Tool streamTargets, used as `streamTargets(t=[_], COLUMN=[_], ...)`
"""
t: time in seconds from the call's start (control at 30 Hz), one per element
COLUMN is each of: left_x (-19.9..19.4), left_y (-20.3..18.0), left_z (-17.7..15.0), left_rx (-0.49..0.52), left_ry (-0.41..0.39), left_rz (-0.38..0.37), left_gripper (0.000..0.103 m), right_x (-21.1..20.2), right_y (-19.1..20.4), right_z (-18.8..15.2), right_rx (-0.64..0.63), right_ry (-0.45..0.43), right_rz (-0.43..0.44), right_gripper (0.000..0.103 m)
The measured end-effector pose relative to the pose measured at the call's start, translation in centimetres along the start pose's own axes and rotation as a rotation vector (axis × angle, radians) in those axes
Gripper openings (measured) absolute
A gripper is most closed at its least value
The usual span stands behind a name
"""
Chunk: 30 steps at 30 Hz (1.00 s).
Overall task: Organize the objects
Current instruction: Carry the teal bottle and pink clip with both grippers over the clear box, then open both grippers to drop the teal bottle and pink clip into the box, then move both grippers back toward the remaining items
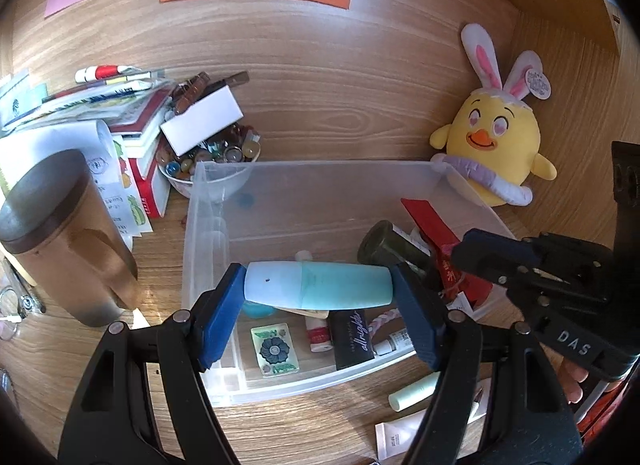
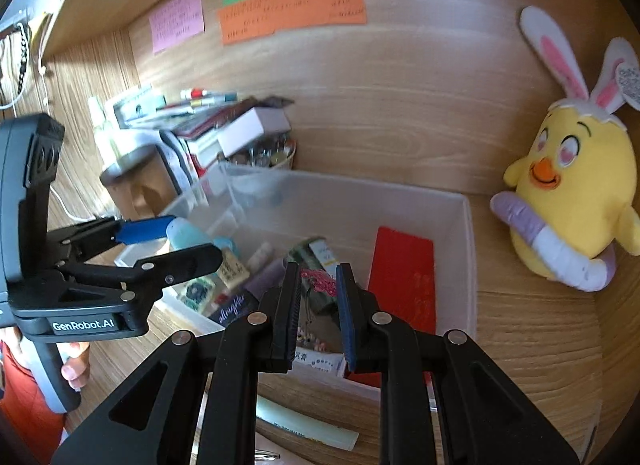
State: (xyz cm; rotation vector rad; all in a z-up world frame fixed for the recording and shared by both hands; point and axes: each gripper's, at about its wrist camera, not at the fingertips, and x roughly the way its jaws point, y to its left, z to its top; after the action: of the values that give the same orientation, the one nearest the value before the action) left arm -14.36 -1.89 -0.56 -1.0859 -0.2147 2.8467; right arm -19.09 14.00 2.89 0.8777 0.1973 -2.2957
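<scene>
My left gripper [image 1: 316, 285] is shut on a pale teal bottle [image 1: 320, 285], held sideways by its ends above the front of a clear plastic bin [image 1: 320, 163]. The right wrist view shows the same gripper [image 2: 188, 237] and bottle [image 2: 186, 231] at the left. My right gripper [image 2: 318, 269] is shut on a small red knotted charm [image 2: 320, 281] whose thread hangs down over the bin [image 2: 468, 225]. In the bin lie a red envelope [image 2: 404, 277], a dark green bottle [image 1: 384, 245], a black tube [image 1: 354, 339] and a flower tile [image 1: 276, 349].
A yellow plush chick [image 1: 496, 137] leans in the right corner. Left of the bin stand a brown jug [image 1: 60, 233], a bowl of marbles [image 1: 216, 161] and stacked books [image 1: 136, 125]. A pale green tube [image 1: 416, 389] and a white tube [image 1: 396, 437] lie in front of it.
</scene>
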Motion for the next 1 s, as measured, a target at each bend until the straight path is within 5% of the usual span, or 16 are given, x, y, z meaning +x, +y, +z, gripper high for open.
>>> streamTargets(t=[0.33,0.4,0.47,0.67,1.0], left_x=[-0.5,-1.0,-1.7,-3.5,-6.2], left_y=[-0.2,-0.2,-0.3,-0.4,-0.2], left_z=[-0.1,-0.1,-0.2,-0.6,-2.7], left_rx=[0.007,0.007,0.012,0.028,0.046], left_ry=[0.007,-0.005,-0.024,-0.054,-0.062], left_rz=[-0.023,-0.023,-0.017,0.000,0.026], left_gripper=[0.078,0.081,0.084,0.094,0.098], right_x=[1.3,1.4,1.2,-0.5,-4.8], right_y=[0.2,0.1,0.1,0.3,2.1], right_z=[-0.3,-0.3,-0.3,-0.1,-1.7], right_rx=[-0.004,-0.001,0.001,-0.009,-0.074], right_ry=[0.056,0.068,0.059,0.015,-0.047], right_rz=[-0.004,-0.006,-0.017,-0.035,-0.016], right_gripper=[0.017,0.024,0.041,0.059,0.068])
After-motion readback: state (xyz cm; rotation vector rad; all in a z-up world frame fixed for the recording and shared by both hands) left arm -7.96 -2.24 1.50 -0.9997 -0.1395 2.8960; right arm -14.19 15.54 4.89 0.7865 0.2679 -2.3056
